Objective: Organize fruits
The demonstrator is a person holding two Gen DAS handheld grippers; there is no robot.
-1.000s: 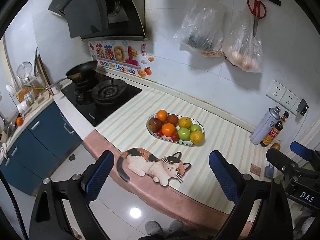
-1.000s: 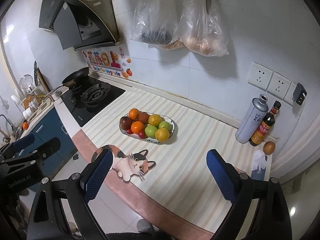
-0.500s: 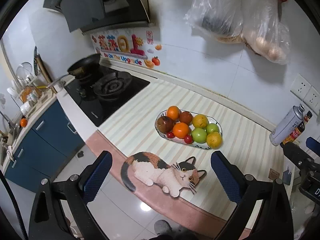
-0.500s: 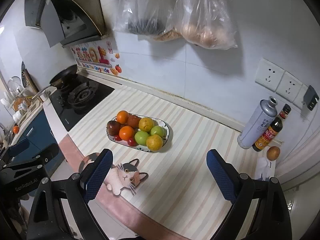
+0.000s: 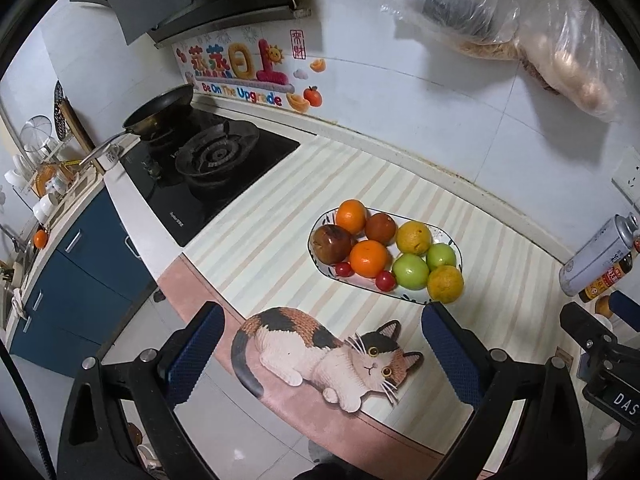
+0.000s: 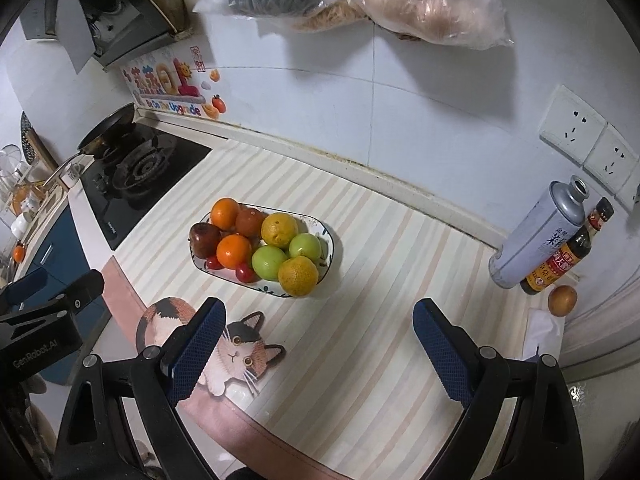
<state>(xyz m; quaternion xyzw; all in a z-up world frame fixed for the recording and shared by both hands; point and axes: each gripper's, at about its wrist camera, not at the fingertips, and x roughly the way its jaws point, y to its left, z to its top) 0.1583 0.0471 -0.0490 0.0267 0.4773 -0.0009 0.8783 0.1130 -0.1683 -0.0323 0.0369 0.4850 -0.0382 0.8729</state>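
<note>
On the striped counter mat (image 6: 360, 280) an oval dish (image 6: 329, 245) holds nearly all the fruit in a tight heap: two oranges, a dark red apple (image 6: 205, 239), a brownish-red fruit, two yellow-orange citrus, two green apples (image 6: 269, 262) and two small red tomatoes at its near rim. One round brown fruit (image 6: 562, 300) sits apart at the far right, just beside the sauce bottle (image 6: 560, 258) and the grey can (image 6: 536, 236). Both tongs hang above the near counter edge, pointed at the dish. The left gripper (image 5: 320, 350) stands wide with nothing between its blue pads, and the right gripper (image 6: 316, 344) is likewise spread wide and carries nothing. The heaped dish would suit fruit just gathered or fruit waiting to be sorted out, so the stage cannot be judged.
</note>
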